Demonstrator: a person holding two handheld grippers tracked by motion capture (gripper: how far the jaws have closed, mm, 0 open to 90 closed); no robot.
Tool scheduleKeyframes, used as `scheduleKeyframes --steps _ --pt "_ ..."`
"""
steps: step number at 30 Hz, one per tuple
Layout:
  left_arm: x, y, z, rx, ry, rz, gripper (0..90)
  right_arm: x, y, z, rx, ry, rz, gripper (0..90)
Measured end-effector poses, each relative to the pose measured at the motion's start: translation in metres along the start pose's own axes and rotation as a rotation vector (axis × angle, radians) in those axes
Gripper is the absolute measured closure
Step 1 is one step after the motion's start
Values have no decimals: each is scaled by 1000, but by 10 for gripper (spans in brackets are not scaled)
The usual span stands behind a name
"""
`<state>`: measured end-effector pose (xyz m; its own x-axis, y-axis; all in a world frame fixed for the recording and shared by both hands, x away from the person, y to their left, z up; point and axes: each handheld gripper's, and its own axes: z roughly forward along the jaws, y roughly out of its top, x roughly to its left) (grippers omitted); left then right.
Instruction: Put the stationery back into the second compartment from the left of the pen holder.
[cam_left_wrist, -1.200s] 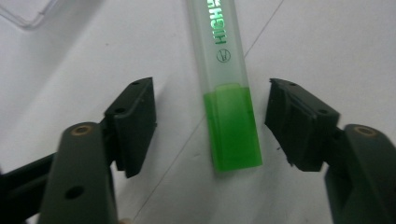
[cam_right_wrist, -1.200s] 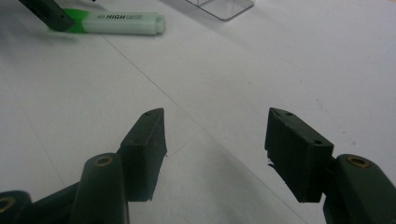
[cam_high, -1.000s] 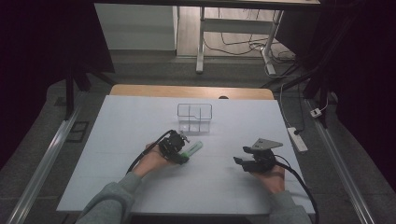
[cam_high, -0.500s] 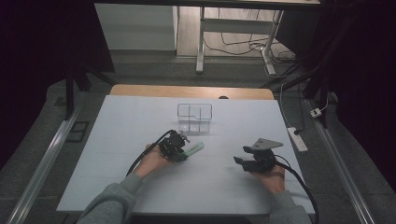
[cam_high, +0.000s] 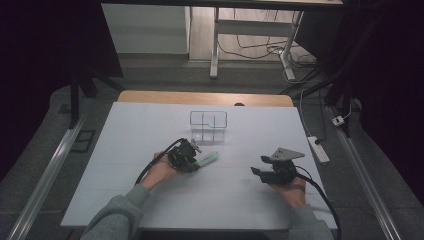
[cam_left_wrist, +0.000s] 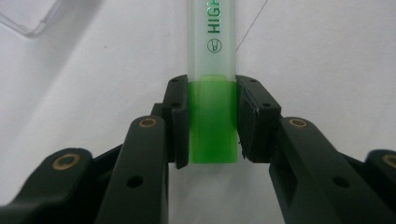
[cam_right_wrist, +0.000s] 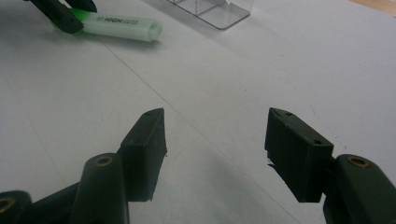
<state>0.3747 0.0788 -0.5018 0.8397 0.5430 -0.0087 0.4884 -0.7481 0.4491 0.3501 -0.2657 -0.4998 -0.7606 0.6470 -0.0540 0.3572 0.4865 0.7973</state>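
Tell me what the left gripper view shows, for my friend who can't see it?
The left tool is shut on the bright green end of a highlighter, one black pad on each side. The highlighter's frosted body, with green lettering, runs straight up over the white table, and a clear plastic organizer peeks in at top left.

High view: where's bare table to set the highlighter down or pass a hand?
Free: the wide strip of table left of the left gripper, and the patch between the highlighter and the open right gripper. Crowded: the gap between the highlighter and the clear organizer behind it.
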Motion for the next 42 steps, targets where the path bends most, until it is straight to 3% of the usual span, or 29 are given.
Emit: scheduleKeyframes --steps 8,20,27,39,42 --pt "4 -6 -24 -91 -25 1 672 0 2 -3 -21 1 -6 379" --pt "1 -9 -53 -174 -46 58 671 5 7 -5 -43 22 -24 366" --pt "-3 -9 -57 -185 -54 88 671 6 9 -6 -51 30 -32 346" --pt "-14 -5 -54 -158 -62 168 671 14 17 -5 -42 57 -73 307" --pt "-18 -3 -52 -156 -65 188 670 15 17 -5 -49 82 -48 296"
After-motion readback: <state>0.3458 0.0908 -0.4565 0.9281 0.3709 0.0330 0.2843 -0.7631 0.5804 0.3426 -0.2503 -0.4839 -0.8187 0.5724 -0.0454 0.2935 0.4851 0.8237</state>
